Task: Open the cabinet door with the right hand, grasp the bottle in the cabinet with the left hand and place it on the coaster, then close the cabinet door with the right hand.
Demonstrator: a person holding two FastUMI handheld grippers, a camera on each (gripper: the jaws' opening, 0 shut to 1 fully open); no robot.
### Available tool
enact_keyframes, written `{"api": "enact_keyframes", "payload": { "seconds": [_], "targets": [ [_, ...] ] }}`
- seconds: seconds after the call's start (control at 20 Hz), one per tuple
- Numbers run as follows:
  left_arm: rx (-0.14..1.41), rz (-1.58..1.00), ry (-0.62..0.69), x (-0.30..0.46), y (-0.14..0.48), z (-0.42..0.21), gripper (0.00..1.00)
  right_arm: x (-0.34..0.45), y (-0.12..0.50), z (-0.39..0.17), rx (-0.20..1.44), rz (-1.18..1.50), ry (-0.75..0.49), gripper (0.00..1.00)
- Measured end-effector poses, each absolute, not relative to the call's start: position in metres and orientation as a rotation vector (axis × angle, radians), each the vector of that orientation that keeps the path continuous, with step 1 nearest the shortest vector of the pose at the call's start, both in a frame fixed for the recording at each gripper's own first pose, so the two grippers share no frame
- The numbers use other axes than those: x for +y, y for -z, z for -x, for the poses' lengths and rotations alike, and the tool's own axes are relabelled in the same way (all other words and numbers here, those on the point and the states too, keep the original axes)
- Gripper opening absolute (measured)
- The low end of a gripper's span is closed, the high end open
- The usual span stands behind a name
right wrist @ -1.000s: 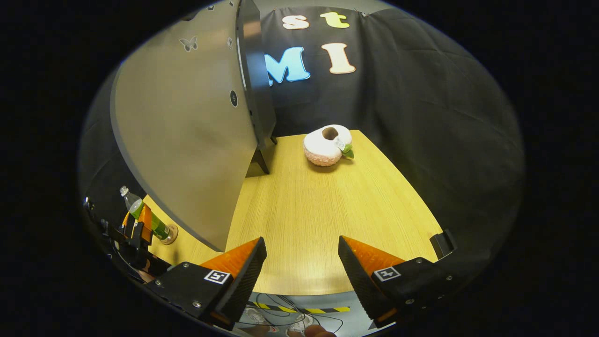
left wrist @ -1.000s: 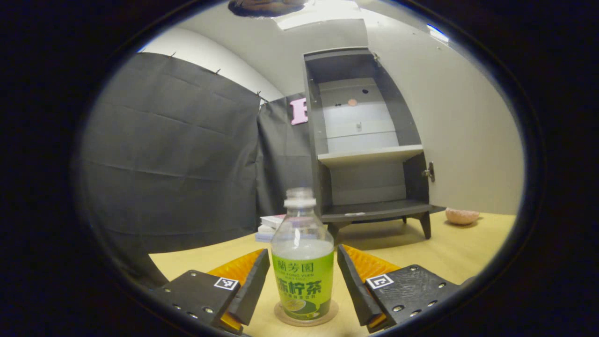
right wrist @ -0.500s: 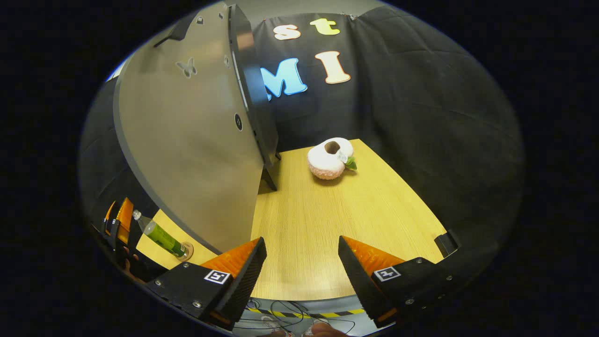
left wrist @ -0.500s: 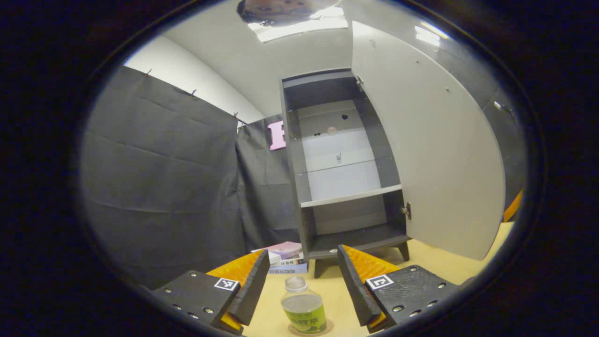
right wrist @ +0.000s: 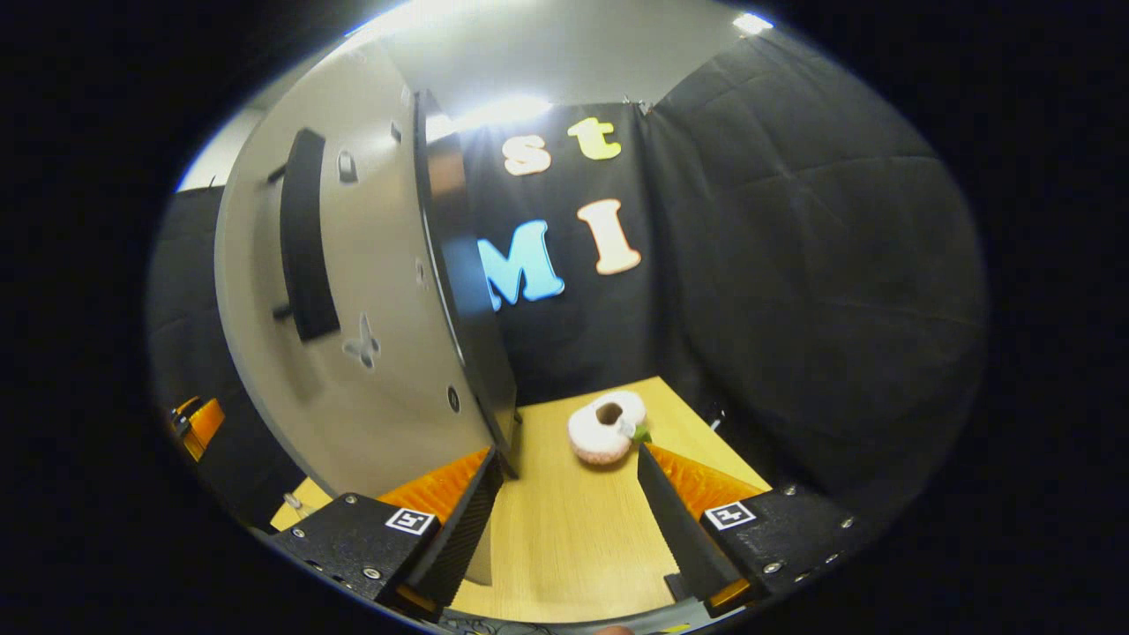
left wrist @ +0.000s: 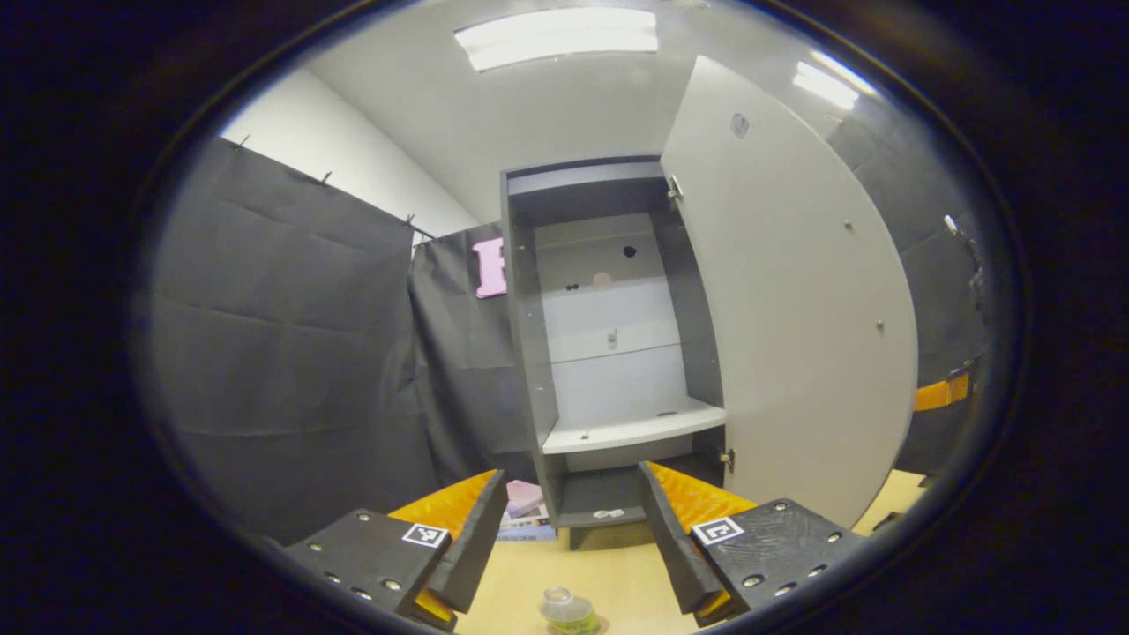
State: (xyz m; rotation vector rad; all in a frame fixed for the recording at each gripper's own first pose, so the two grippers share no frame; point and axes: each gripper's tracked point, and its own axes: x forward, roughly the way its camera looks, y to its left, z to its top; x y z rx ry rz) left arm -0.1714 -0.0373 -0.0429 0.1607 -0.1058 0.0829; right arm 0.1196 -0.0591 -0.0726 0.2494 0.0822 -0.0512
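Both tongs released, bottle low between left tongs, apparently untouched, cabinet door open

The tabletop is of light wood. On it stands the cabinet on short legs, with its door open. A stack of books lies beside the cabinet, the bottle stands nearer, and a pink ring-shaped plush lies on the far side.

Bright ceiling light glares overhead; fisheye edges bend.
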Motion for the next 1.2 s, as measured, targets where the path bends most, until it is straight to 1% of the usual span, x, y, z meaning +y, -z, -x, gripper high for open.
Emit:
{"api": "enact_keyframes", "payload": {
  "seconds": [0.05, 0.1, 0.15, 0.25, 0.35, 0.4, 0.45, 0.5, 0.6, 0.65, 0.7, 0.8, 0.95, 1.0, 1.05, 1.1, 1.15, 1.2],
  "targets": [
    [-0.079, -0.17, -0.066, -0.041, 0.037, 0.171, 0.84, -0.06, 0.05, -0.119, 0.028, -0.261, 0.044, 0.95],
    [-0.059, -0.18, -0.063, -0.042, 0.03, 0.173, 0.84, -0.059, 0.028, -0.119, -0.019, -0.275, 0.028, 0.9],
    [-0.044, -0.191, -0.06, -0.045, 0.024, 0.176, 0.85, -0.058, 0.014, -0.117, -0.055, -0.286, 0.023, 0.95],
    [-0.052, -0.181, -0.042, -0.057, 0.007, 0.18, 0.88, -0.057, -0.007, -0.116, -0.086, -0.321, 0.022, 0.94],
    [-0.068, -0.153, 0.036, -0.078, -0.008, 0.183, 0.9, -0.044, -0.021, -0.116, -0.079, -0.346, -0.012, 0.94],
    [-0.067, -0.158, 0.081, -0.087, -0.01, 0.183, 0.86, -0.035, -0.025, -0.116, -0.068, -0.34, -0.034, 0.94],
    [-0.073, -0.169, 0.101, -0.088, -0.014, 0.179, 0.91, -0.028, -0.026, -0.115, -0.056, -0.316, -0.051, 0.94],
    [-0.082, -0.178, 0.106, -0.084, -0.017, 0.176, 0.86, -0.023, -0.025, -0.116, -0.043, -0.279, -0.055, 0.94],
    [-0.072, -0.151, 0.121, -0.076, -0.018, 0.166, 0.86, -0.009, -0.022, -0.112, -0.016, -0.209, -0.061, 0.94],
    [-0.06, -0.124, 0.123, -0.07, -0.017, 0.157, 0.86, -0.006, -0.026, -0.114, -0.033, -0.168, -0.041, 0.94],
    [-0.044, -0.1, 0.106, -0.059, -0.014, 0.149, 0.86, -0.006, -0.03, -0.11, -0.044, -0.131, -0.025, 0.93],
    [-0.029, -0.065, 0.062, -0.037, -0.013, 0.138, 0.86, 0.005, -0.024, -0.104, -0.047, -0.069, -0.016, 0.94],
    [-0.016, -0.048, 0.003, -0.005, -0.014, 0.137, 0.86, 0.019, -0.022, -0.099, -0.031, -0.067, -0.017, 0.93],
    [-0.006, -0.064, -0.024, 0.007, -0.014, 0.136, 0.86, 0.024, -0.023, -0.098, -0.027, -0.073, -0.019, 0.89],
    [-0.004, -0.09, -0.049, 0.019, -0.016, 0.135, 0.86, 0.028, -0.025, -0.098, -0.028, -0.077, -0.021, 0.93],
    [-0.015, -0.12, -0.07, 0.028, -0.022, 0.132, 0.82, 0.033, -0.025, -0.098, -0.026, -0.073, -0.025, 0.93],
    [-0.035, -0.137, -0.084, 0.033, -0.027, 0.131, 0.9, 0.038, -0.026, -0.098, -0.027, -0.07, -0.028, 0.93],
    [-0.045, -0.14, -0.088, 0.036, -0.03, 0.126, 0.86, 0.043, -0.03, -0.097, -0.032, -0.071, -0.033, 0.93]
  ]
}}
